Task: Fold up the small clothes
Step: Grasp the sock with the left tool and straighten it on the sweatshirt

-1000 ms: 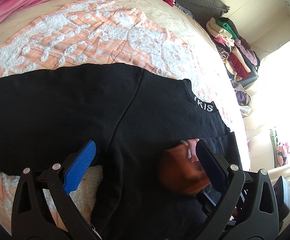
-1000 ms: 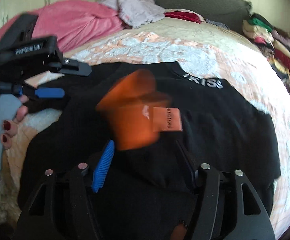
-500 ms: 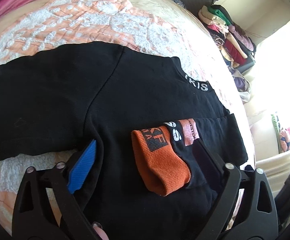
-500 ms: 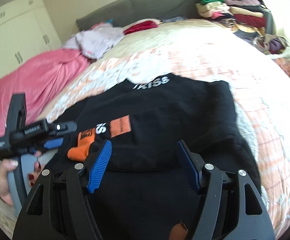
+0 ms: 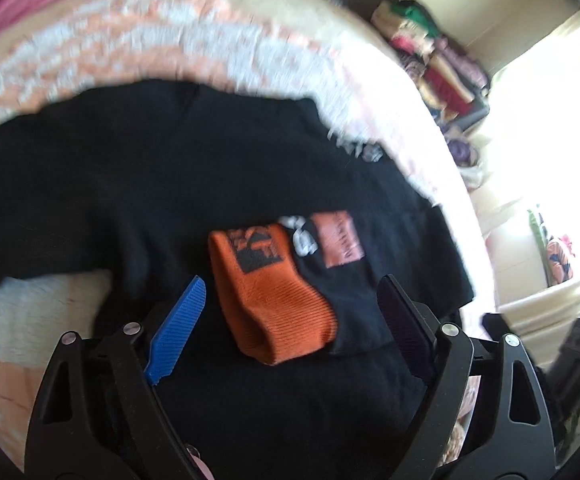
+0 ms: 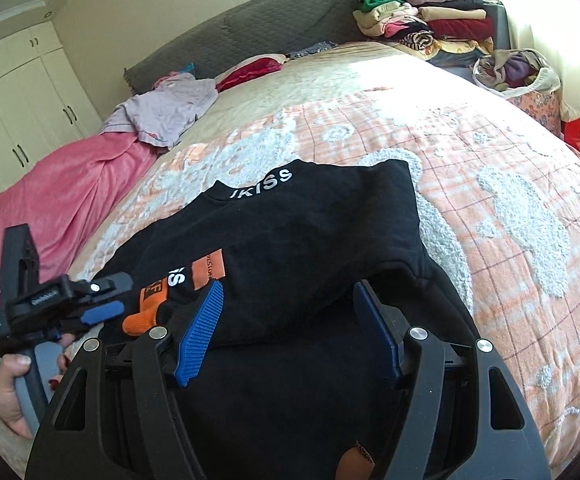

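Sweatshirt [image 6: 314, 232] flat on bed; left tool [image 5: 290, 316], right tool [image 6: 286, 332] both spread, holding nothing.

We've got a bed [image 6: 490, 128] w/ an orange-and-white textured bedspread [image 6: 510, 208]. Directly on it: black sweatshirt [image 6: 310, 232] spread flat near the front, one sleeve w/ orange cuff [image 5: 274, 300] folded over its body. Pink blanket [image 6: 62, 200] bunched along the left side, lilac garment [image 6: 166, 108] and red item [image 6: 250, 72] up by the grey headboard [image 6: 250, 28].
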